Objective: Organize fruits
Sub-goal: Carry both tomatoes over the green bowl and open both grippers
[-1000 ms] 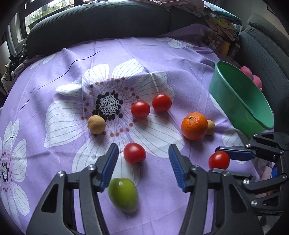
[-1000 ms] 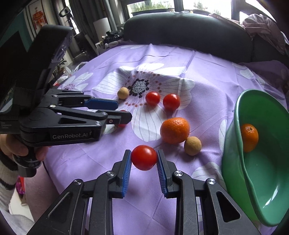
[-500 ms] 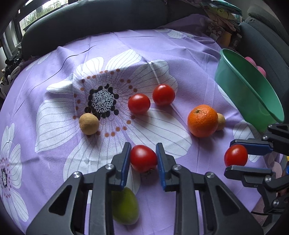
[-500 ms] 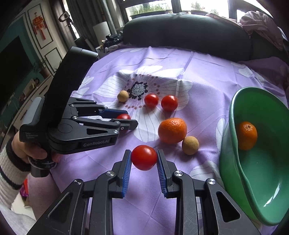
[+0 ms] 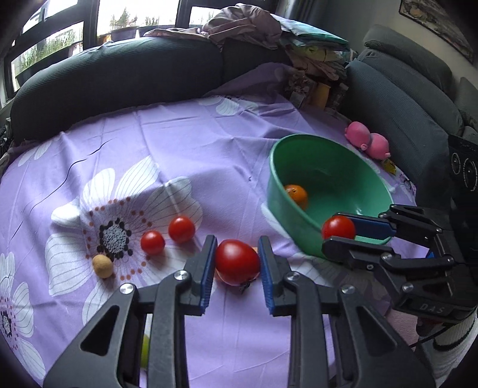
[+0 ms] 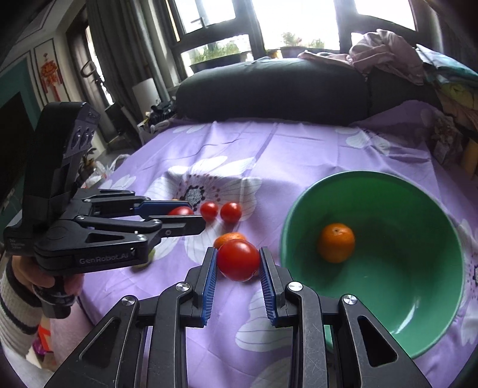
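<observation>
My left gripper (image 5: 237, 264) is shut on a red tomato (image 5: 237, 262), lifted above the purple flowered cloth (image 5: 185, 155). My right gripper (image 6: 238, 262) is shut on another red tomato (image 6: 238, 259), held just left of the green bowl (image 6: 418, 298). In the left wrist view the right gripper (image 5: 339, 228) with its tomato (image 5: 338, 227) hangs at the bowl's near rim (image 5: 298, 226). One orange (image 6: 336, 242) lies inside the bowl. Two small tomatoes (image 5: 167, 234) and a tan round fruit (image 5: 102, 266) lie on the cloth. A second orange (image 6: 228, 238) shows behind the held tomato.
A dark sofa cushion (image 5: 113, 77) borders the far side, and a grey sofa (image 5: 403, 98) stands to the right with piled clothes (image 5: 269, 27). A pink toy (image 5: 367, 140) lies beyond the bowl. A green fruit (image 5: 145, 349) peeks out under my left gripper. A hand with a striped sleeve (image 6: 18, 310) holds the left gripper.
My left gripper closed on the tomato on the cloth and lifted it. Both grippers rose and tilted up, the right one carrying its tomato closer to the bowl.
</observation>
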Action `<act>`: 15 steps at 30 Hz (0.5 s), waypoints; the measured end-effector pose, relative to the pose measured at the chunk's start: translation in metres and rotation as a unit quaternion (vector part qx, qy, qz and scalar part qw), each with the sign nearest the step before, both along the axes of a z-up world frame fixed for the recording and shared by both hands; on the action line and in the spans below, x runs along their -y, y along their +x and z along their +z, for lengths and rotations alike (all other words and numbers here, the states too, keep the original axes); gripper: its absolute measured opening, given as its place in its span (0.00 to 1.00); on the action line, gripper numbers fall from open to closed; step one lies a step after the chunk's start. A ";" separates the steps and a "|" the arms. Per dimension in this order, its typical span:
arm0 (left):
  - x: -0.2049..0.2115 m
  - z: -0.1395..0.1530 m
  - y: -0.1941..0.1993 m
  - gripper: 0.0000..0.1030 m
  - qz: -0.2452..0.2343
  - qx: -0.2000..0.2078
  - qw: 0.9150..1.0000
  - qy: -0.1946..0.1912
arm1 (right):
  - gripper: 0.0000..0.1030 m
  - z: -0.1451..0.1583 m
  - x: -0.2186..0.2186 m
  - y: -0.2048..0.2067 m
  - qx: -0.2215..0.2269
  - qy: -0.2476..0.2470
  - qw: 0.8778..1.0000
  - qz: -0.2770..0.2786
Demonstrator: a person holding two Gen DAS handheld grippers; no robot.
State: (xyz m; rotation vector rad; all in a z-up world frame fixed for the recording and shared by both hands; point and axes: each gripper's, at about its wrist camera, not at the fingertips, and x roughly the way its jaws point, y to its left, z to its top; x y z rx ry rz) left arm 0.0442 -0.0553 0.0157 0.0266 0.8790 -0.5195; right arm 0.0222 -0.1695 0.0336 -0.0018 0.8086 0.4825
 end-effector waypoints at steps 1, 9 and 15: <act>0.008 0.002 0.001 0.27 -0.007 0.002 1.000 -0.002 | 0.29 0.002 0.008 0.000 0.004 0.000 1.000 -0.012; 0.064 0.010 0.011 0.27 -0.061 0.010 0.998 -0.017 | 0.29 0.003 0.063 0.001 0.007 -0.004 0.995 -0.096; 0.092 -0.003 0.020 0.28 -0.076 -0.009 0.997 0.007 | 0.29 -0.004 0.079 0.002 -0.007 -0.007 0.993 -0.116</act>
